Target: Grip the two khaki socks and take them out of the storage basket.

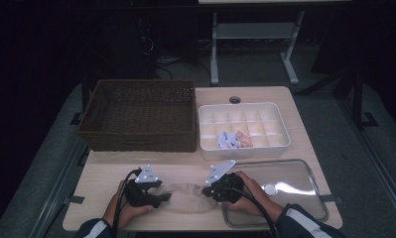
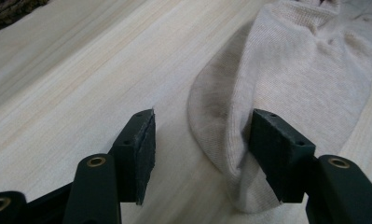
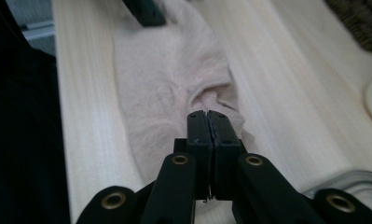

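Beige knit sock (image 1: pixel 188 197) flat on pale wooden table (image 1: pixel 265 94), 6 o'clock edge. Left gripper (image 2: pixel 200 140) jaws parted, astride sock toe, not clamping. Right gripper (image 3: pixel 207 122) jaws pinched shut on sock's other end.

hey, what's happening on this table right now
A person is handling a beige sock on the table with two hand-held grippers. The right gripper is shut on one end of the sock, bunching the fabric. The left gripper stands open at the other end, with the sock's edge lying between its jaws, not pinched. Behind sit a wicker basket, a white divider tray holding some folded cloth items, and a clear lid on the right.
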Tool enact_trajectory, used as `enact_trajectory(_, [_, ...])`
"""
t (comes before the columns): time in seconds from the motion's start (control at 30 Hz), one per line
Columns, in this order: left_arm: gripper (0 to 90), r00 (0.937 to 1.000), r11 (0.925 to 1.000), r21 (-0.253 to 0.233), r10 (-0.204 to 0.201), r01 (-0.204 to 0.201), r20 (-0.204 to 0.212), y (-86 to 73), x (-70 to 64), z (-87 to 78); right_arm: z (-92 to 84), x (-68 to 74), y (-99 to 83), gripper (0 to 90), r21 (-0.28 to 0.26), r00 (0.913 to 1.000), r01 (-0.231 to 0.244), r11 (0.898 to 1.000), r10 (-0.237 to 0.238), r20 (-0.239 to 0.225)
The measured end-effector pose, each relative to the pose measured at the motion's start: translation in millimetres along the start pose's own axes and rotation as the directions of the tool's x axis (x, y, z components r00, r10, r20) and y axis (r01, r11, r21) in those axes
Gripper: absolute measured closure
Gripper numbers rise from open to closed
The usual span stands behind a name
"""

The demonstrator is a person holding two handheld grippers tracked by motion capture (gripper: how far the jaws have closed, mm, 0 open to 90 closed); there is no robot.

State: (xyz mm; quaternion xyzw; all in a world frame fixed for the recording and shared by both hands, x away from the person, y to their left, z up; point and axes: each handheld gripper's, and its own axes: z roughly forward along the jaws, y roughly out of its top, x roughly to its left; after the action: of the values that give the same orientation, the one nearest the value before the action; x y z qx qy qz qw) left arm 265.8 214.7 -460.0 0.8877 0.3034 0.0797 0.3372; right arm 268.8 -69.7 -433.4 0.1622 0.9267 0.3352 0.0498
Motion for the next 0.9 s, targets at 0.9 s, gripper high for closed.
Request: enact_trajectory(0.9, [37.6,0.9983,0.9995,-0.022,-0.024,0.023,-0.054,4.9,32.3,4.6,27.9,-30.0,0.4,87.4,0.043,0.9935,0.009,0.999,-0.014,0.113])
